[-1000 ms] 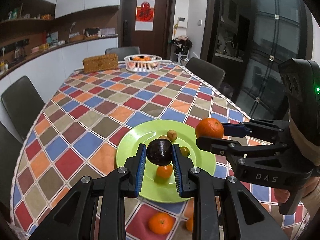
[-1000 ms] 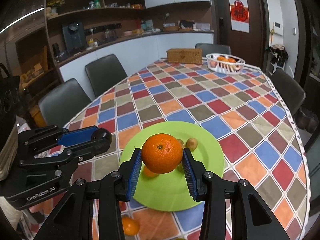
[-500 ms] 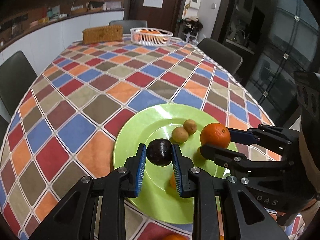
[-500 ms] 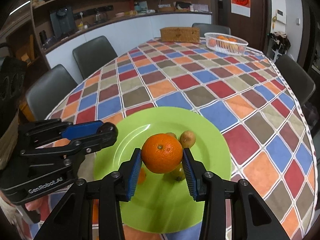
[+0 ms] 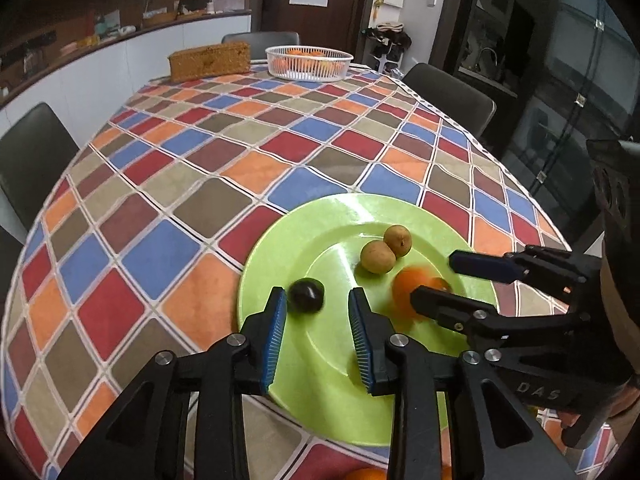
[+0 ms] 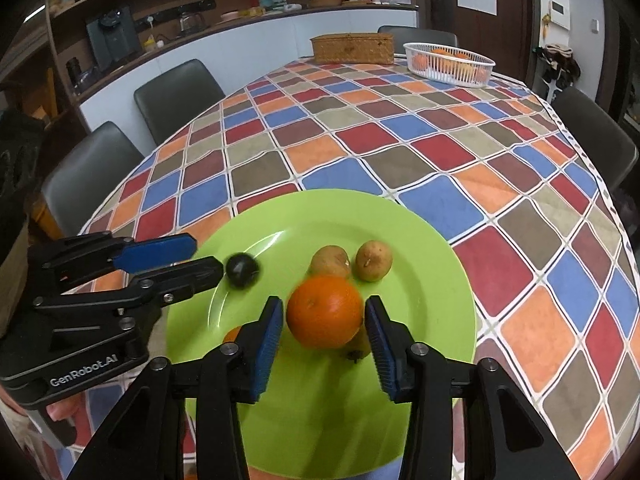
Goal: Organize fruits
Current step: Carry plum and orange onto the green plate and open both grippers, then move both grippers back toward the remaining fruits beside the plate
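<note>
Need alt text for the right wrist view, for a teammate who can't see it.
The open right gripper straddles an orange over a green plate holding two small brown fruits. The open left gripper is beside a dark fruit.

A dark, nearly black round fruit (image 5: pixel 306 295) is lying on the left part of the green plate (image 5: pixel 320 360), slightly blurred, just ahead of the blue pads of the left tongs (image 5: pixel 318 334) and close to the left pad, with a gap on its right. A large orange (image 6: pixel 325 312) is sitting in the plate's middle, blurred in the left view, between the spread pads of the right tongs (image 6: pixel 326 340); whether either pad is touching it cannot be told. Two small tan-brown fruits (image 6: pixel 352 261) are resting side by side just beyond it, touching each other. A smaller orange fruit (image 6: pixel 232 335) and a yellowish one (image 6: pixel 358 346) are peeking out near the big orange.
</note>
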Available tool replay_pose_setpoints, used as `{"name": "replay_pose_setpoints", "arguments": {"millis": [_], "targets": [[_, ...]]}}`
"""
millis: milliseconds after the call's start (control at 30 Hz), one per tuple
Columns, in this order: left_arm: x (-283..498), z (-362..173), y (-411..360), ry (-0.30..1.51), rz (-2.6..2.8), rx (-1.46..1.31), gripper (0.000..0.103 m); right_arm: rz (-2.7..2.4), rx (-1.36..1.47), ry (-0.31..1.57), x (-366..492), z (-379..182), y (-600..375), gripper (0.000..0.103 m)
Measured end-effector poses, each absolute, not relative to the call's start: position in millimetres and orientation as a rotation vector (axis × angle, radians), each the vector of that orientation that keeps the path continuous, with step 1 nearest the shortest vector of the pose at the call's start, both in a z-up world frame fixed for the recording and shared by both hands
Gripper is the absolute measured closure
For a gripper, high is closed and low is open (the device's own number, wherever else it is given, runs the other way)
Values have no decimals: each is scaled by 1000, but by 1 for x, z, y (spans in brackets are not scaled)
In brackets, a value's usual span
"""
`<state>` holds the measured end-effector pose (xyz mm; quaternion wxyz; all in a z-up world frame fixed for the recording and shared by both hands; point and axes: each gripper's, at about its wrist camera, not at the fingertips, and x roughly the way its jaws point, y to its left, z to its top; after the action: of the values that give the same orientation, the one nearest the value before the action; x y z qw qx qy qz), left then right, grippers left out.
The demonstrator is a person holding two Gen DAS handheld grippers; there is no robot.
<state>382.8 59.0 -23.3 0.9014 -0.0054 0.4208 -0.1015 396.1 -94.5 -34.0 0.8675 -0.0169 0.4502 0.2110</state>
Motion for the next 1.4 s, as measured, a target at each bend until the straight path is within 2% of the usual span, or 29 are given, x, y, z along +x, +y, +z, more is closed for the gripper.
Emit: {"name": "replay_pose_setpoints", "arguments": {"millis": [33, 633, 900, 1400], "targets": [[379, -20, 59, 860, -206, -2, 68, 439, -29, 939, 395, -33, -96, 51], [277, 44, 28, 666, -207, 87, 42, 425, -40, 753, 302, 36, -131, 51], [232, 53, 16, 600, -215, 105, 35, 406, -26, 704, 257, 49, -147, 51], [171, 22, 4, 567, -289, 183, 33, 367, -28, 696, 188, 24, -154, 51]]}}
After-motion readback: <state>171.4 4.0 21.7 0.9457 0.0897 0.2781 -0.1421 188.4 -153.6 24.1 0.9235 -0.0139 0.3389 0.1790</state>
